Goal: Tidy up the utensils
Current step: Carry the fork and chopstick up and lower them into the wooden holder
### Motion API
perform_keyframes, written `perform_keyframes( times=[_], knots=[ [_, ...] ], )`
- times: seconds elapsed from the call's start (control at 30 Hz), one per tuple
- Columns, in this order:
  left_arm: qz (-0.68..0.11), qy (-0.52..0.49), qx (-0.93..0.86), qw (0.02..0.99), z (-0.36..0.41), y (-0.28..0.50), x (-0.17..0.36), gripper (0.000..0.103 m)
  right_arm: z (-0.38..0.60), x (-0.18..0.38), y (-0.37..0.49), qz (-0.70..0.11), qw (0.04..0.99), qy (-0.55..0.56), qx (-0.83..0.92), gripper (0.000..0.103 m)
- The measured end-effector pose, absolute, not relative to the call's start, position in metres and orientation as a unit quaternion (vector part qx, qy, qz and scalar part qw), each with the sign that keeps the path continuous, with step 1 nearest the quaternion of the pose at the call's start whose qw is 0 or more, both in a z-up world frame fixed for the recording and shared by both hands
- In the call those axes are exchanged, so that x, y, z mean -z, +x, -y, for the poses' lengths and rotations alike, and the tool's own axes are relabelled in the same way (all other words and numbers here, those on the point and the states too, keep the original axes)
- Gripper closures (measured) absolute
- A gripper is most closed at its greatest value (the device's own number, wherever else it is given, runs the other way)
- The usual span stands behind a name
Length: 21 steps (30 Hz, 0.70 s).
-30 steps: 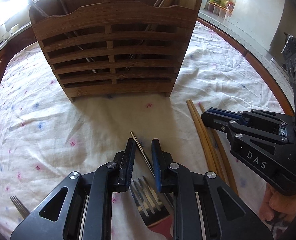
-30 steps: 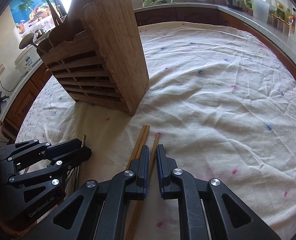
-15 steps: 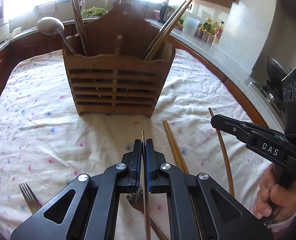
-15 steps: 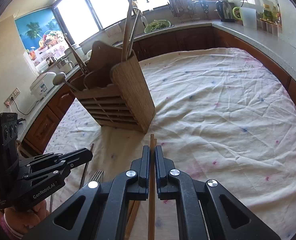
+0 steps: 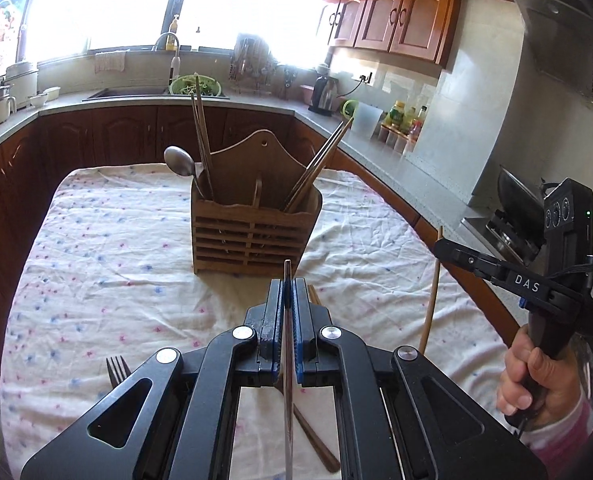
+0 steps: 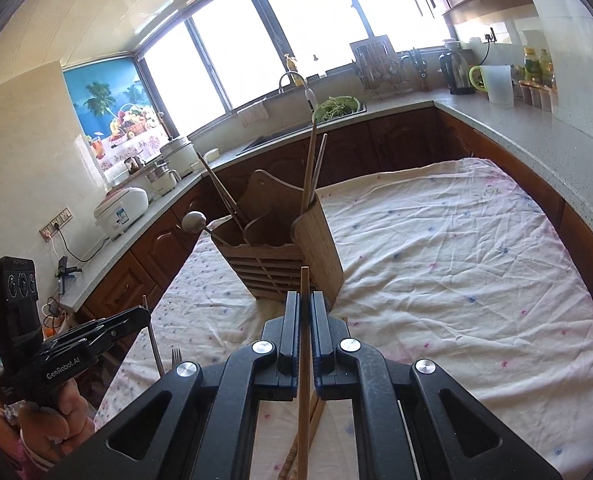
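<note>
Left black two-finger gripper pinches a thin metal utensil handle and right black gripper pinches a wooden chopstick, both held above the floral tablecloth before the slatted wooden utensil holder.

Bright kitchen, daylight pouring through wide windows above a sink. Grey counter on dark wooden cabinets, wrapping round the far and right edges of the tabletop under a white dotted cloth. Wooden wall cupboards upper right, pale tiled walls. Kettle, bottles, rice cooker along the counter. Tropical poster at left.
</note>
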<state>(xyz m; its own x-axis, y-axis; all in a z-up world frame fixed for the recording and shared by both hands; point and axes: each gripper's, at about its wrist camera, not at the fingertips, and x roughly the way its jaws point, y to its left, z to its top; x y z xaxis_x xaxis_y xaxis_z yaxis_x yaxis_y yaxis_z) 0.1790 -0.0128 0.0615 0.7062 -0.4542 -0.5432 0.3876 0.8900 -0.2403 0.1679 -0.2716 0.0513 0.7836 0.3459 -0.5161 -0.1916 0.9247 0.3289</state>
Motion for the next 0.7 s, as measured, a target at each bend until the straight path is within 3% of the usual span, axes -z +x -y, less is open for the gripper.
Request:
perform_keyframes(
  times=[0.7],
  knots=[
    [-0.223, -0.074, 0.219, 0.947, -0.014, 0.151, -0.109, 0.1, 0.254, -0.108, 0.155, -0.222, 0.954, 0.117, -0.166, 0.098]
  ],
)
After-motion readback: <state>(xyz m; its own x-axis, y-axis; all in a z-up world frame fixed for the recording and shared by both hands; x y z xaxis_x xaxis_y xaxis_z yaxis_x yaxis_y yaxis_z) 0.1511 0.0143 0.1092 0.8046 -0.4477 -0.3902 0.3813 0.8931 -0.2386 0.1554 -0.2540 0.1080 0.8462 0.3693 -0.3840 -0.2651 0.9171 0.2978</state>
